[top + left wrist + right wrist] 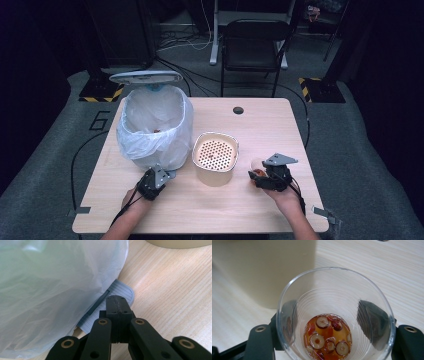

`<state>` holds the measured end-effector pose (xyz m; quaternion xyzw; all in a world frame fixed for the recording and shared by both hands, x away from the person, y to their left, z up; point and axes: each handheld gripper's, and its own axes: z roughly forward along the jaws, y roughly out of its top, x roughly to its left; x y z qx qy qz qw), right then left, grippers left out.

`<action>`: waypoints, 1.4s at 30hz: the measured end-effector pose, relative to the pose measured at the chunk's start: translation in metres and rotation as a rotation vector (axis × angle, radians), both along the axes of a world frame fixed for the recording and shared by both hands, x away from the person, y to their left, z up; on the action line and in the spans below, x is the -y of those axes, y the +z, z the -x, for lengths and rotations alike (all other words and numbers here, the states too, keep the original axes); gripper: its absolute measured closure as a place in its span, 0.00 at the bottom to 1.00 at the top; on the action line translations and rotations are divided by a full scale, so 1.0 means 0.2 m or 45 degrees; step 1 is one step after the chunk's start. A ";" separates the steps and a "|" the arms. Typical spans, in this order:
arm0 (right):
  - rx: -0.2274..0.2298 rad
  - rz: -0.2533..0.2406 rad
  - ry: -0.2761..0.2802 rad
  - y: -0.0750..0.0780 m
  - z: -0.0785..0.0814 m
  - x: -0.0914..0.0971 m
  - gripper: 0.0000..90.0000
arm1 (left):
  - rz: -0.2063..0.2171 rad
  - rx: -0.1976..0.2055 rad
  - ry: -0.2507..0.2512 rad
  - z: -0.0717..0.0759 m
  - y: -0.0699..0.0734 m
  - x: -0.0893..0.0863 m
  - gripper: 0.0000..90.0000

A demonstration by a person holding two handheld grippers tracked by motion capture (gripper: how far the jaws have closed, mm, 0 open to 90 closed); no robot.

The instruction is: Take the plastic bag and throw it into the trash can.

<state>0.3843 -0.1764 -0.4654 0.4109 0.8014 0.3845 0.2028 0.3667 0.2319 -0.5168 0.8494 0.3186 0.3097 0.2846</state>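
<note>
Right gripper [256, 176] clamps the clear plastic cup [334, 315] of reddish liquid and sliced fruit, beside the beige perforated-lid container [215, 158]. Left gripper [117, 305], jaws clenched empty, rests on the grey ribbed pedal [120, 291] of the white-bagged bin [155, 127].

Pedal [110, 305] half hidden under bag [50, 290] — cup [334, 315] bottom cropped.

One sign could be read: a large digit "6" [100, 120] was marked on the grey floor [45, 165], to the left of the table [270, 125], near its far left corner. No other text, label or brand was readable on the things on the table, nor in the two gripper views
</note>
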 end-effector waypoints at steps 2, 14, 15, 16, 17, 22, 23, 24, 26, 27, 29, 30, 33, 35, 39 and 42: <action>0.011 -0.003 -0.025 0.00 -0.02 0.02 0.36 | 0.000 0.000 0.000 0.00 0.00 0.00 1.00; -0.054 -0.040 -0.112 -0.07 -0.09 0.09 0.26 | 0.001 0.000 0.002 0.00 0.00 0.00 1.00; -0.059 -0.042 -0.114 -0.08 -0.09 0.09 0.25 | 0.001 0.000 0.001 0.00 0.00 0.00 1.00; -0.067 -0.053 -0.124 -0.08 -0.09 0.09 0.24 | 0.000 0.001 0.002 0.00 0.00 0.00 1.00; -0.066 -0.054 -0.123 -0.08 -0.09 0.09 0.22 | 0.001 0.000 0.002 0.00 0.00 0.00 1.00; -0.054 -0.080 -0.139 -0.07 -0.09 0.09 0.09 | 0.001 0.001 0.001 0.00 0.00 0.00 1.00; -0.047 -0.082 -0.162 -0.07 -0.09 0.09 0.03 | 0.000 0.000 0.002 0.00 0.00 0.00 1.00; -0.049 -0.084 -0.172 -0.07 -0.09 0.09 0.02 | 0.001 0.002 0.001 0.00 0.00 0.00 1.00; -0.053 -0.084 -0.168 -0.06 -0.08 0.09 0.01 | 0.001 0.001 0.001 0.00 0.00 0.00 1.00; -0.054 -0.083 -0.173 -0.06 -0.08 0.09 0.00 | 0.001 0.001 0.002 0.00 0.00 0.00 1.00; -0.048 -0.078 -0.166 -0.05 -0.08 0.09 0.00 | -0.001 0.001 0.001 0.00 0.00 0.00 1.00; -0.049 -0.080 -0.169 -0.04 -0.07 0.10 0.00 | 0.000 0.002 0.001 0.00 0.00 0.00 1.00; -0.025 -0.077 -0.167 -0.01 -0.06 0.10 0.00 | -0.004 0.006 0.002 0.00 0.00 0.00 1.00; -0.014 -0.068 -0.175 0.03 -0.05 0.10 0.00 | -0.003 0.004 0.001 0.00 0.00 0.00 1.00; 0.023 -0.078 -0.140 0.12 -0.03 0.08 0.13 | -0.004 0.004 0.002 0.00 0.00 0.00 1.00; 0.043 -0.097 -0.085 0.19 -0.04 0.03 0.18 | -0.004 0.005 0.002 0.00 0.00 0.00 1.00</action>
